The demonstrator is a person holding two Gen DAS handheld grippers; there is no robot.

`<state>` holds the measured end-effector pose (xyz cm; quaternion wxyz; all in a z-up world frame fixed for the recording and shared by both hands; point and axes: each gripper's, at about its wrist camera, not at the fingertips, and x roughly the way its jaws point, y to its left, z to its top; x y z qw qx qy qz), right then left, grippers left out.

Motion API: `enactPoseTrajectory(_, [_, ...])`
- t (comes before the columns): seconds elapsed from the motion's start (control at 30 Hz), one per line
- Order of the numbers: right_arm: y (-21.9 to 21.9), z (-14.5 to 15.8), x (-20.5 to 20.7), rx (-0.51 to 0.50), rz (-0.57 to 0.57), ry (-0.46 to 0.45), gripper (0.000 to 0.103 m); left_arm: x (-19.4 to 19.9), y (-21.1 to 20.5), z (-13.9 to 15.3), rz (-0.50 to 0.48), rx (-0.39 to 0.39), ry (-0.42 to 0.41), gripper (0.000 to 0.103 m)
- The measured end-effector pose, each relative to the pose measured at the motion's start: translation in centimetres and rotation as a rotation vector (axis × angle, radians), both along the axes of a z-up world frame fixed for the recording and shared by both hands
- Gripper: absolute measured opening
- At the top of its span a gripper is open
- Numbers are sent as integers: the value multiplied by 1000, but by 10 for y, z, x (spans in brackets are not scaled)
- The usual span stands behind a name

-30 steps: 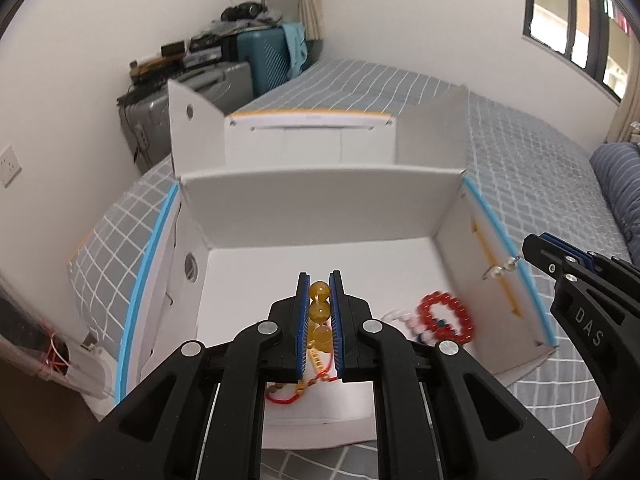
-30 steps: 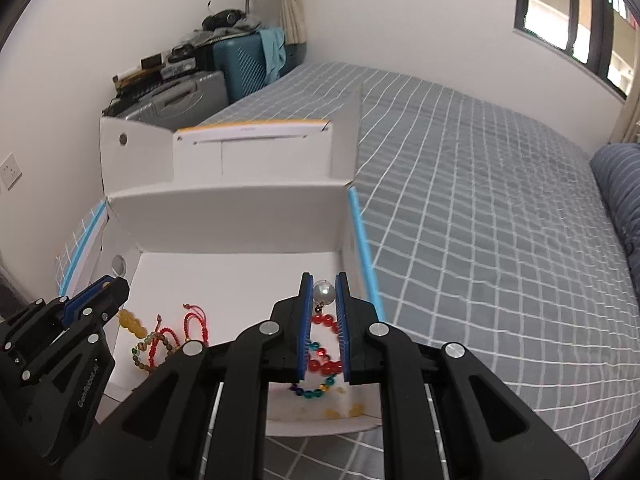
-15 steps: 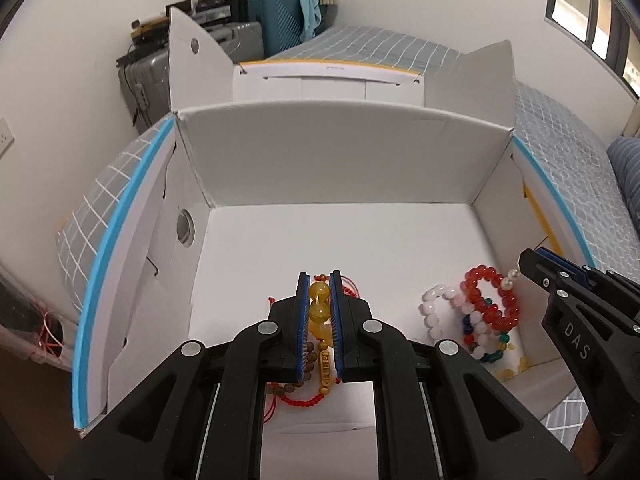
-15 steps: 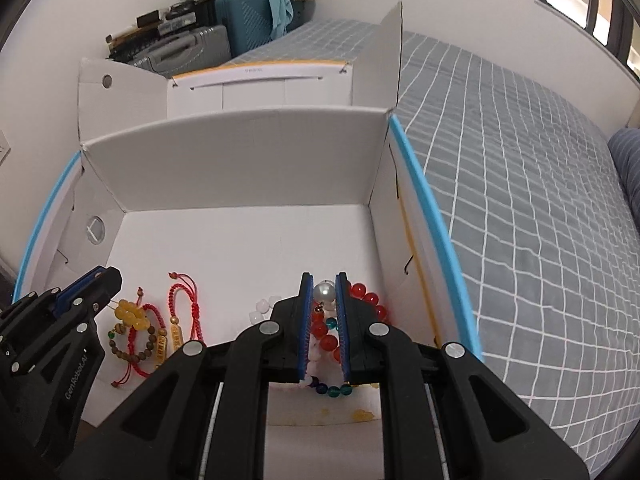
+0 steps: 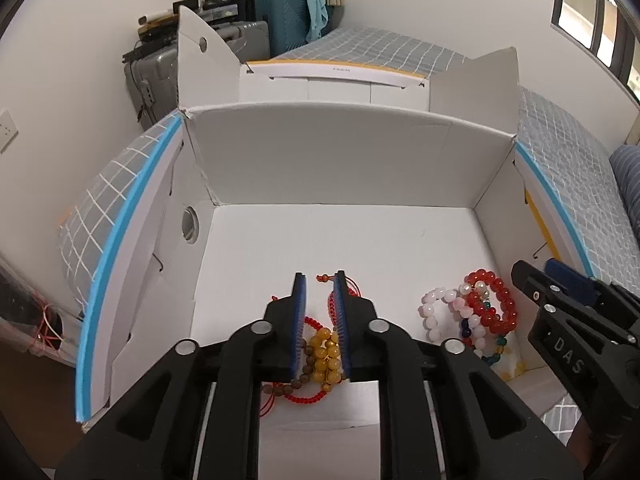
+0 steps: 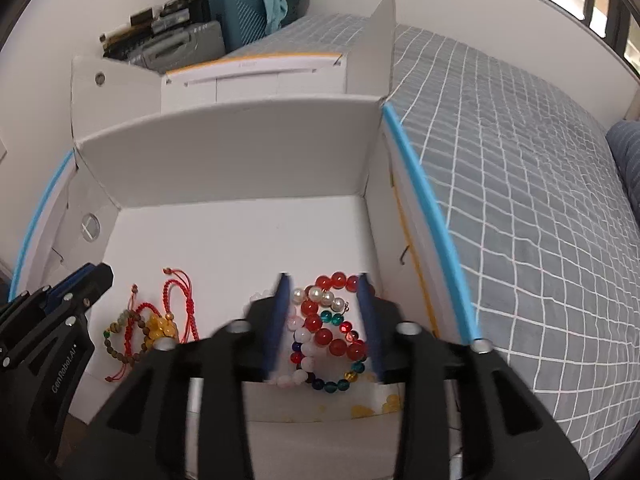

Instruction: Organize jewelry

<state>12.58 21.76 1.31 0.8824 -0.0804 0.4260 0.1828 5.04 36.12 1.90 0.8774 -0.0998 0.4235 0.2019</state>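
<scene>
A white cardboard box (image 5: 344,168) stands open on the bed. My left gripper (image 5: 320,284) is open just above the box floor, over an amber bead bracelet (image 5: 326,354) lying with red cord bracelets (image 5: 308,398) and a brown bead bracelet. My right gripper (image 6: 325,286) is open over a pile with a red bead bracelet (image 6: 332,340), pearls (image 6: 326,298), a pink bracelet and a blue-green one. The same pile shows in the left wrist view (image 5: 480,320), and the amber pile shows in the right wrist view (image 6: 158,326). Both grippers are empty.
The box (image 6: 240,152) has raised flaps and blue-edged side walls (image 6: 428,216). It sits on a grey checked bedspread (image 6: 520,200). Suitcases (image 5: 276,20) and clutter stand by the far wall. A striped pillow (image 5: 628,184) lies at the right.
Both grippers lowered into the box and opened. The amber bracelet dropped from the left one and the pearl piece from the right one; both now lie on the box floor.
</scene>
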Motion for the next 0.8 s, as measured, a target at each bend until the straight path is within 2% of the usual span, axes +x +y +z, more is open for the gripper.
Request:
enactPoseTrajectory(0.03, [-2,4,-2,6,-2,-11,51,-4,-1,4,4,0,-11,26])
enactPoseTrajectory(0.07, [-6,10,-5,16,-3,-27,60,-7,-2,8,9,0,-22,31])
enactPoseTrajectory(0.1, [-9,14,-7,24,-5,-42,71,-11,-2,11,12,-1,-32,39])
enactPoseTrajectory(0.17, [-18,25,-15,38,-14,-86,82,-20,-6,22,17,13,-61,44])
enactPoseTrajectory(0.2, [-22,30,-19,44,-16,-106,86,-23,-8,25,16,19,-67,47])
enactPoseTrajectory(0.3, [-35,44,-32,73,-22,-149,95,-35,-14,41,18,34,-106,68])
enactPoseTrajectory(0.4, [-50,55,-45,94,-42,-199,95,-54,-20,56,43,68,-171,86])
enactPoseTrajectory(0.53, [-70,65,-62,131,-52,-229,96,-74,-25,67,46,65,-209,96])
enactPoseTrajectory(0.8, [-87,58,-95,122,-41,-244,96,-97,-41,63,15,81,-211,97])
